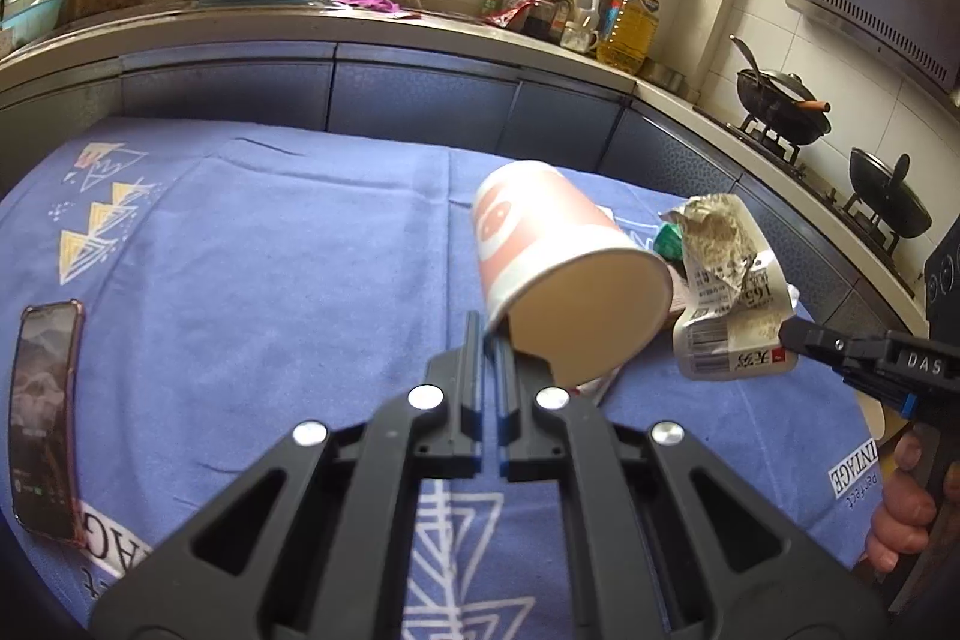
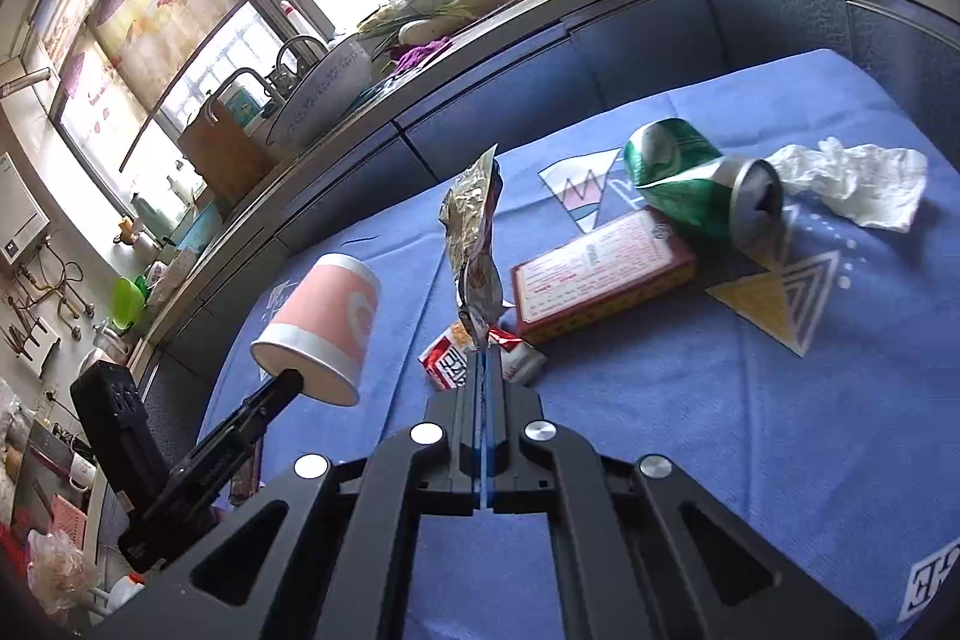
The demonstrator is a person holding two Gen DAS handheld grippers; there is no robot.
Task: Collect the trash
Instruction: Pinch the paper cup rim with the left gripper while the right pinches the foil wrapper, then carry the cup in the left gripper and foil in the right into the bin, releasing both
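My left gripper (image 1: 489, 340) is shut on the rim of a pink and white paper cup (image 1: 558, 268) and holds it tilted above the blue cloth; the cup also shows in the right wrist view (image 2: 324, 316). My right gripper (image 2: 485, 358) is shut on a crumpled foil snack wrapper (image 2: 474, 244), which stands up from the fingers; in the left wrist view the wrapper (image 1: 729, 292) hangs at the right gripper's tip (image 1: 795, 337). A crushed green can (image 2: 696, 184), a red flat box (image 2: 600, 274), a white tissue (image 2: 852, 178) and a small red-white pack (image 2: 447, 358) lie on the cloth.
The table wears a blue patterned cloth (image 1: 270, 250). A phone (image 1: 45, 418) lies at its left edge. Behind runs a kitchen counter (image 1: 360, 34) with a basin, bottles and an oil jug (image 1: 630, 28). Woks (image 1: 780, 100) sit on the stove at right.
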